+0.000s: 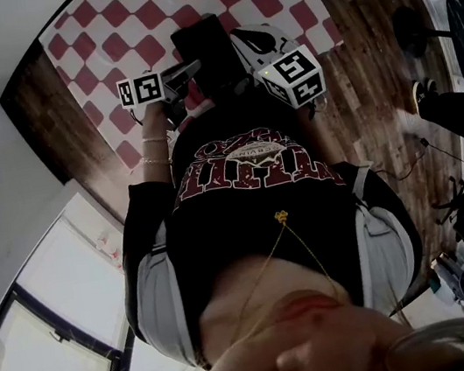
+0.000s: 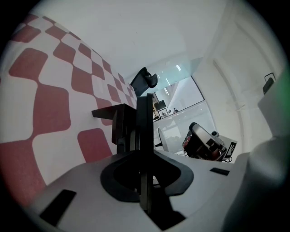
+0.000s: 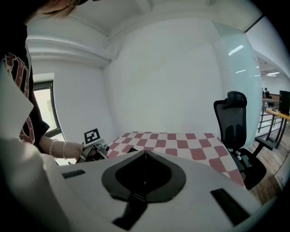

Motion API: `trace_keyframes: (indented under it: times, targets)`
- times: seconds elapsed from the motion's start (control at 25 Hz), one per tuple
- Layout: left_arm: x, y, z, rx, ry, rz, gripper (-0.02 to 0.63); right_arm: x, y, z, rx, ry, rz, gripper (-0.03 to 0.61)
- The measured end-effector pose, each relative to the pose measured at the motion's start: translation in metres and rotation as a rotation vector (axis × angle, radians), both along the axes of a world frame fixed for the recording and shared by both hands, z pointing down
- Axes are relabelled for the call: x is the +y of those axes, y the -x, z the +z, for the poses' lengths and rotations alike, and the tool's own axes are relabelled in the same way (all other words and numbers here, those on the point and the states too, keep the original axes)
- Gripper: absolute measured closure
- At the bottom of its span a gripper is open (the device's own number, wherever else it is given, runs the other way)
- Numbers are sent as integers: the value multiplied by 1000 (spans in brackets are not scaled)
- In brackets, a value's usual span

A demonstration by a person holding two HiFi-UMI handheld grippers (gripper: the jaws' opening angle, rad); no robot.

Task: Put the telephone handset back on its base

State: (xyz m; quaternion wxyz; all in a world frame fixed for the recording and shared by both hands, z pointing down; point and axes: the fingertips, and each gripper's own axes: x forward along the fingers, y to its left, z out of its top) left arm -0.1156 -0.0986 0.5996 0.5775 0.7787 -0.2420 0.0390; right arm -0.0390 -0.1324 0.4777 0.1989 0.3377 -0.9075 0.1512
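Observation:
Over the red-and-white checked table point(image 1: 182, 2), a black block point(image 1: 208, 47) lies between my two grippers; I cannot tell the handset from the base in it. My left gripper point(image 1: 181, 75), under its marker cube point(image 1: 140, 90), reaches into the block's left side. In the left gripper view its jaws stand closed on a narrow black piece point(image 2: 145, 131), which looks like the telephone handset. My right gripper point(image 1: 265, 45) is held at the block's right. Its jaws meet in a thin line point(image 3: 145, 153) with nothing between them.
A black office chair point(image 3: 238, 122) stands at the table's far right corner, with wooden floor point(image 1: 371, 67) beside it. The person's hand point(image 3: 68, 149) with a bead bracelet holds the left gripper point(image 3: 92, 136). White walls stand behind the table, and a window point(image 3: 43, 108) is at the left.

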Motion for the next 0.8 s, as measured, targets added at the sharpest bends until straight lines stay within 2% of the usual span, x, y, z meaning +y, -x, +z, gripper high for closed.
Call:
trace_keyframes:
  times: [0.44,0.8]
  targets:
    - [2,-6,13,-19,24,-18,532,2,-1,4,8,9,0,558]
    - [1,-4,18,10,24,-48,532,3,-4,5,12,13,10,558]
